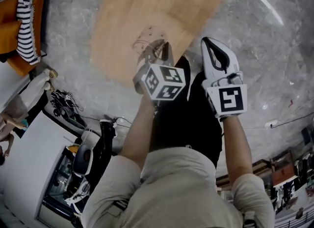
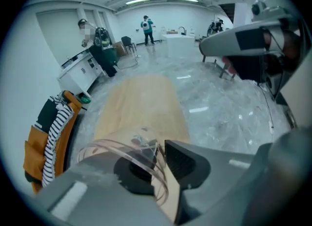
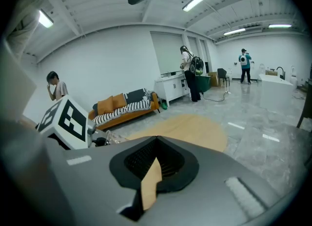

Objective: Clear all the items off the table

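Observation:
My left gripper (image 1: pixel 158 55) is shut on a clear plastic cup (image 1: pixel 148 45), held over the near edge of the light wooden table (image 1: pixel 157 11). In the left gripper view the cup (image 2: pixel 129 152) lies tilted between the jaws, its thin rim curving across the left gripper (image 2: pixel 158 161), and the bare table (image 2: pixel 141 103) stretches beyond. To the right my right gripper (image 1: pixel 216 50) hangs over the floor beside the table, shut with nothing in it. In the right gripper view the right gripper (image 3: pixel 155 164) has its jaws together, with the table (image 3: pixel 195 127) beyond.
An orange sofa with striped cushions (image 1: pixel 22 20) stands left of the table. White furniture with cables and gear (image 1: pixel 34 173) sits at the lower left. Grey glossy floor (image 1: pixel 274 50) surrounds the table. People (image 2: pixel 146 28) stand far across the room by white counters.

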Action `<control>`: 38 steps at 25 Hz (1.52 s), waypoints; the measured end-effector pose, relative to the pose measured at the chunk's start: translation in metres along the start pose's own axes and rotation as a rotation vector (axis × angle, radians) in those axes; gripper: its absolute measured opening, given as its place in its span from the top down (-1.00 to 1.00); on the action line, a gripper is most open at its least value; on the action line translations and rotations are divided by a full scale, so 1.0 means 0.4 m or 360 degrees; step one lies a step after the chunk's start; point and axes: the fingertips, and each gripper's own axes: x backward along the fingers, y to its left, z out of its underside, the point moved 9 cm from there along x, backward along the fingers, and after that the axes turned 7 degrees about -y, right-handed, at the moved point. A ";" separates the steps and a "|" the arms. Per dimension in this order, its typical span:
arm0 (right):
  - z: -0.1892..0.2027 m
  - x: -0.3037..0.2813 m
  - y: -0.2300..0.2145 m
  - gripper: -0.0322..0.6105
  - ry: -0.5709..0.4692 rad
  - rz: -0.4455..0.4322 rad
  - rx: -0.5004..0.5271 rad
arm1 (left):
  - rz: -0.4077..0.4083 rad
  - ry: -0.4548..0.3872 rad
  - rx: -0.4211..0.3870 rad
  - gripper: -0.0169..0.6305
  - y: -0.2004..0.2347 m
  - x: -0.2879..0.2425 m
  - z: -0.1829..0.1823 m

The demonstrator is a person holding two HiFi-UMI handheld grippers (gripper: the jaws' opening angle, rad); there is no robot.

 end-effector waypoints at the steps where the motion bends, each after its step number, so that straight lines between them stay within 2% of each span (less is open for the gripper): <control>1: -0.029 0.005 0.007 0.88 -0.0016 -0.0010 0.0017 | -0.0009 -0.0039 0.0049 0.70 0.004 0.030 -0.021; 6: -0.167 0.027 0.042 0.88 -0.0128 -0.0051 0.0112 | -0.0097 -0.0212 0.0289 0.70 0.033 0.170 -0.101; 8: -0.213 0.032 0.050 0.88 -0.0188 -0.0069 0.0134 | -0.0132 -0.0268 0.0343 0.70 0.039 0.209 -0.132; 14: -0.299 0.072 0.117 0.88 -0.0229 -0.0119 0.0173 | -0.0198 -0.0363 0.0366 0.70 0.051 0.322 -0.170; 22: -0.379 0.133 0.150 0.88 -0.0394 -0.0083 0.0143 | -0.0267 -0.0515 0.0416 0.70 0.053 0.443 -0.193; 29: -0.514 0.252 0.204 0.88 -0.0554 -0.0060 0.0217 | -0.0279 -0.0761 0.0419 0.70 0.030 0.622 -0.281; 34: -0.589 0.352 0.206 0.88 -0.0681 -0.0045 0.0265 | -0.0330 -0.0958 0.0353 0.70 -0.010 0.747 -0.356; 38: -0.631 0.433 0.209 0.88 -0.0762 -0.0060 0.0338 | -0.0327 -0.1121 0.0516 0.70 -0.067 0.830 -0.352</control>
